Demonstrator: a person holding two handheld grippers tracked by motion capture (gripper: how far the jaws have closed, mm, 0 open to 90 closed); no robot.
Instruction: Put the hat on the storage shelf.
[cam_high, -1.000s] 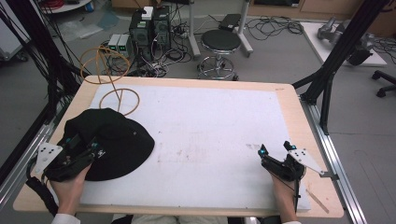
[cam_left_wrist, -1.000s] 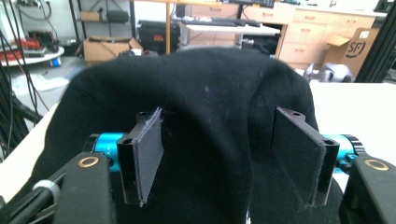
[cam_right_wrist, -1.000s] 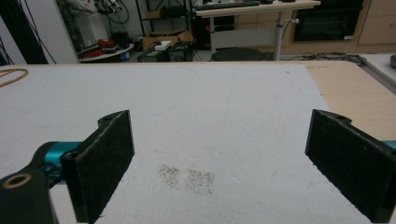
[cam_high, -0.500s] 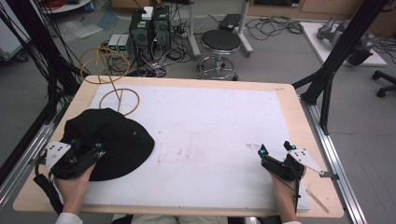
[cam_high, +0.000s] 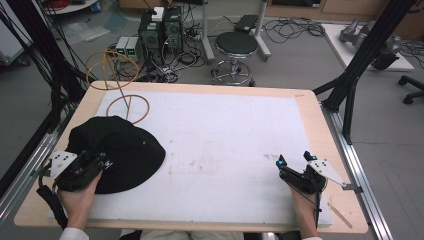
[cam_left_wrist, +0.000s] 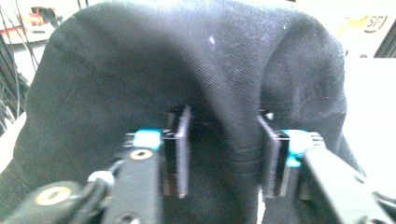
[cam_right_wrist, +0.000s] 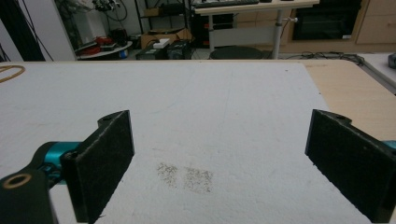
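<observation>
A black bucket hat (cam_high: 120, 150) lies on the left side of the white mat (cam_high: 225, 125). My left gripper (cam_high: 102, 161) sits at the hat's near left edge, held by a hand. In the left gripper view the hat (cam_left_wrist: 187, 70) bulges up over the gripper (cam_left_wrist: 224, 114). Its jaws have just been closing, and a fold of the black cloth is bunched between the pads. My right gripper (cam_high: 294, 159) rests low over the mat at the near right. Its jaws (cam_right_wrist: 219, 116) stand wide open with nothing but bare mat between them.
An orange cable loop (cam_high: 127, 105) lies on the table's far left corner beside the hat. The wooden table edge (cam_high: 320, 115) borders the mat. Behind the table are a round stool (cam_high: 236, 45), computer boxes (cam_high: 160, 30) and black frame posts (cam_high: 360, 65).
The left gripper's jaws have drawn closer together on the hat's edge, and that hand has shifted only slightly. The right gripper has not moved.
</observation>
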